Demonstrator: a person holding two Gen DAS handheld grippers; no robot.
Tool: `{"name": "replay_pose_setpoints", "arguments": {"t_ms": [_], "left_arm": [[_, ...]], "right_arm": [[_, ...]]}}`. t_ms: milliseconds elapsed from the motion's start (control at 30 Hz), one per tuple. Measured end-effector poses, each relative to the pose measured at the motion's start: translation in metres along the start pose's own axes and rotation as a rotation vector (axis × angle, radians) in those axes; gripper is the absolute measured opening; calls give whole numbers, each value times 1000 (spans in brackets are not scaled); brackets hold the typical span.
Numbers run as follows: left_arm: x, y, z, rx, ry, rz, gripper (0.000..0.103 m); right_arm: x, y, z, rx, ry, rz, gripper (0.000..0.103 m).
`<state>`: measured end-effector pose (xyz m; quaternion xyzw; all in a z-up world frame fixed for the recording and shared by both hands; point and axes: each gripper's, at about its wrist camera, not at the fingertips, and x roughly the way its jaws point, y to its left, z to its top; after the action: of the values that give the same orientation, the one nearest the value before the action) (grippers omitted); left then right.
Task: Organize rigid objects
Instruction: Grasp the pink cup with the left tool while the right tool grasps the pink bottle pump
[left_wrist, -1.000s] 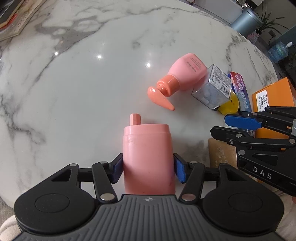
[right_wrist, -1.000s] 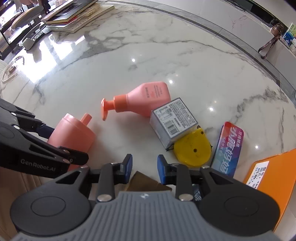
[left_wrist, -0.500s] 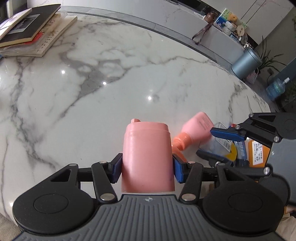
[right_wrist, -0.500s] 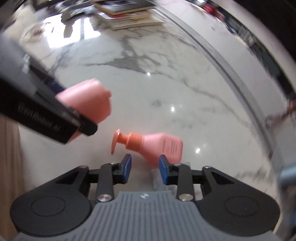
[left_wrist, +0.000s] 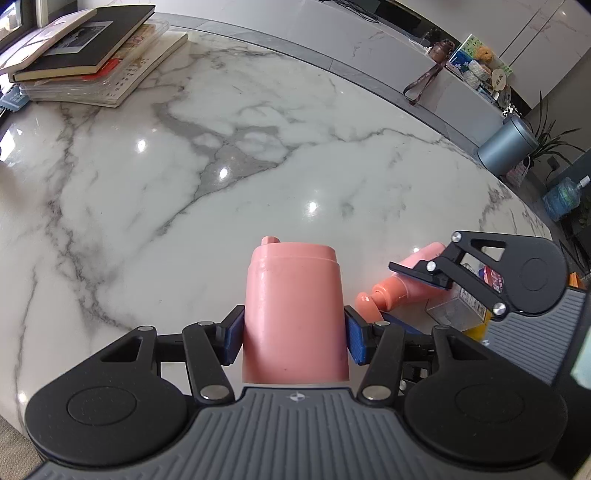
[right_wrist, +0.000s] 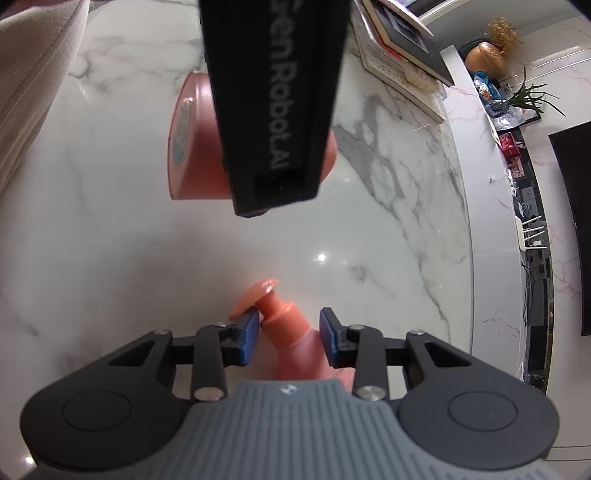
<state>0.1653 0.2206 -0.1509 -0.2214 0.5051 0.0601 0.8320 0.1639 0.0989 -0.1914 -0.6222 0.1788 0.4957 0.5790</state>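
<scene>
Broadly, a white marble table (left_wrist: 184, 192) with grey veins fills both views, its far edge curving away. At its far left corner lies a stack of books (left_wrist: 85, 55), a black one on top. Near the middle, the left gripper (left_wrist: 293, 334) is clamped on a pink bottle (left_wrist: 295, 314), both blue pads (left_wrist: 232, 339) pressed against its sides; the bottle stands upright between them with a small spout at its top. In the right wrist view the same bottle (right_wrist: 192, 144) appears partly hidden behind the black body of the left gripper. To the right, the right gripper (right_wrist: 288, 341) straddles a pink pump bottle (left_wrist: 402, 284) that lies on its side on the table, orange pump head (right_wrist: 258, 293) pointing left. Its jaws stand apart around the orange neck: the left pad looks to touch the collar, the right pad has a gap beside it. Just right of the pump bottle sits a clear box (left_wrist: 454, 310), with something yellow (left_wrist: 478, 328) beyond it, mostly hidden.
</scene>
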Motion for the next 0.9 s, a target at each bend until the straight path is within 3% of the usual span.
{"name": "replay_pose_setpoints", "arguments": {"t_ms": [200,433,767,900], "left_arm": [[-13,-1,-3,12,-37,-10,62],[-41,-9,-9,43,-123,-36,62],[-89,-47,-25,141,-212,-52,62],[-109,-76,-30,208,-254,-84,62]], "right_arm": [[5,-6,4,27,2,-32,31],[-24,-28,-4,225,-39,-91,26],[-86,-46,-25,747,-184,-105,25],[-136,-42,-61,1011,-266,-73,25]]}}
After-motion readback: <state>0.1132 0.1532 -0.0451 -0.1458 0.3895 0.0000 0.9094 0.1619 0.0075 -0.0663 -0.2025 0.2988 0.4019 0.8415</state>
